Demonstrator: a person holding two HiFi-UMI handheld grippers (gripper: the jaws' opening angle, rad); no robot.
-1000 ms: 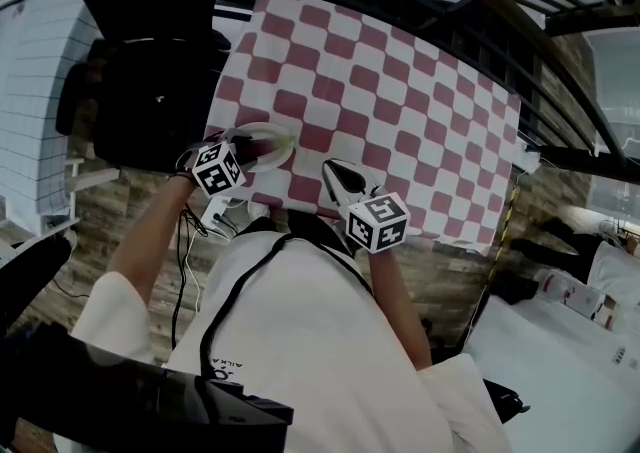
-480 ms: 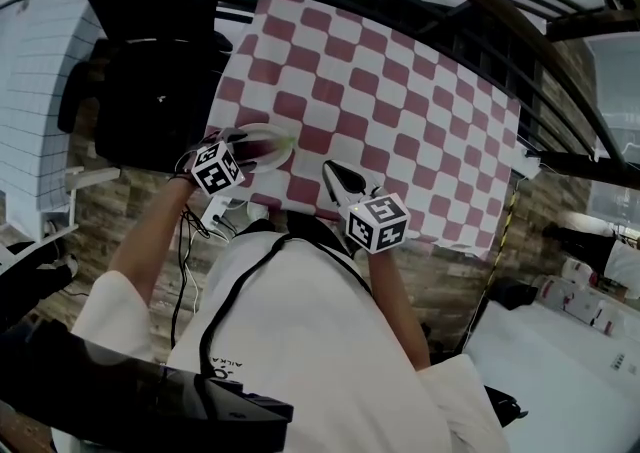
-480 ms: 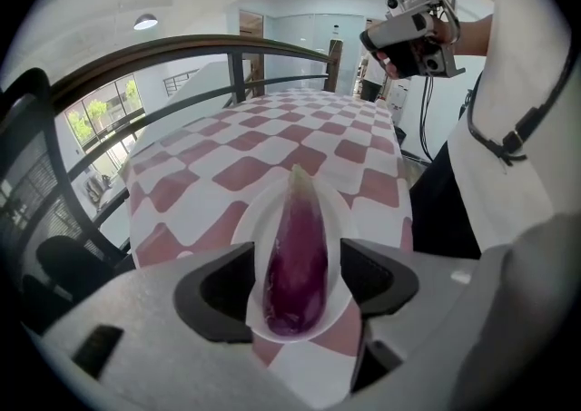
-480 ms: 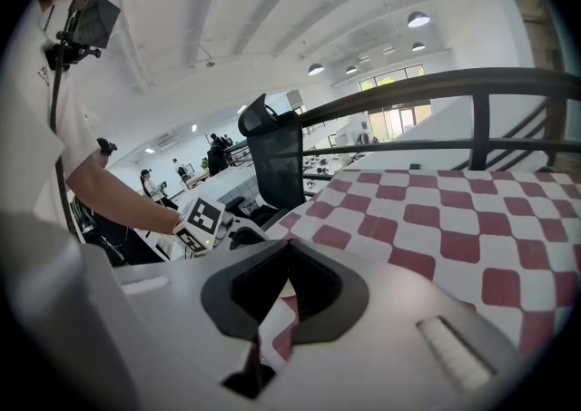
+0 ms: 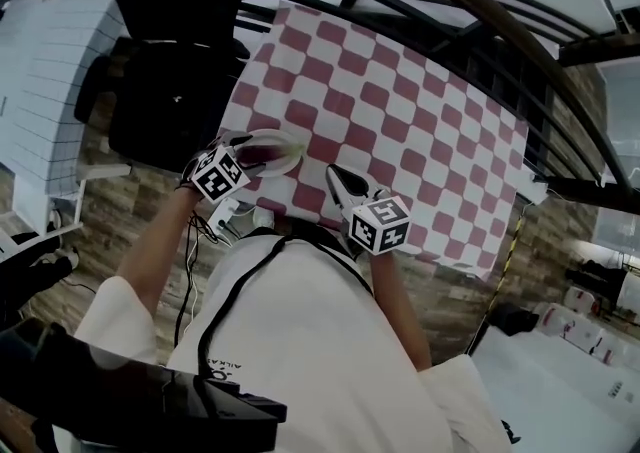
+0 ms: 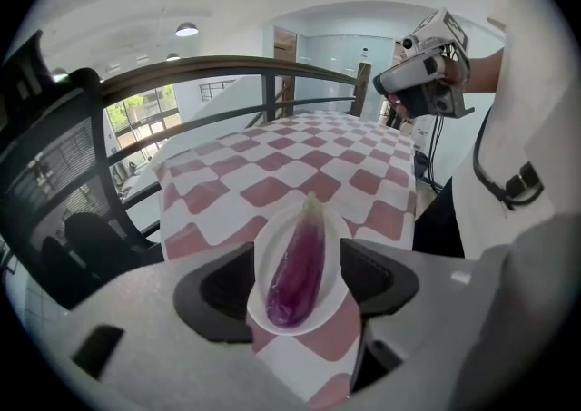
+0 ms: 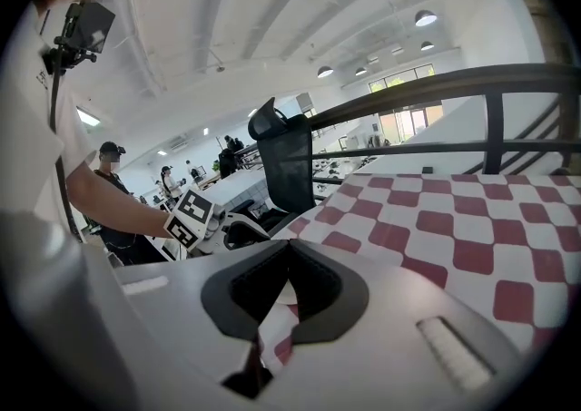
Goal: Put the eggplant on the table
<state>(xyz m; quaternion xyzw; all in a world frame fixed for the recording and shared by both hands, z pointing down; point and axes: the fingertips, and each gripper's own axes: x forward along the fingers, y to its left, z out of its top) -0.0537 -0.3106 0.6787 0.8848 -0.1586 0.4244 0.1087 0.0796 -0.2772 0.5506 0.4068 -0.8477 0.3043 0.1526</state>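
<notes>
A purple eggplant (image 6: 295, 269) lies in a small white plate (image 6: 338, 239) on the red-and-white checkered table (image 5: 400, 111), near its front left corner. My left gripper (image 6: 298, 279) hovers just above it, open; its jaws have just been opening. Plate and eggplant show between the fingers (image 6: 218, 291), and the pads do not touch them. In the head view the eggplant (image 5: 262, 152) sits on the plate (image 5: 288, 163) just beyond the left gripper (image 5: 243, 145). My right gripper (image 5: 333, 173) hangs shut over the table's front edge, with nothing in it (image 7: 289, 250).
A black office chair (image 5: 170, 91) stands at the table's left end, close to the plate. A dark railing (image 5: 470, 21) runs along the far side. More people stand at desks in the background (image 7: 113, 164).
The left gripper has lifted a little off the plate, and more of the eggplant shows. The right gripper has stayed where it was.
</notes>
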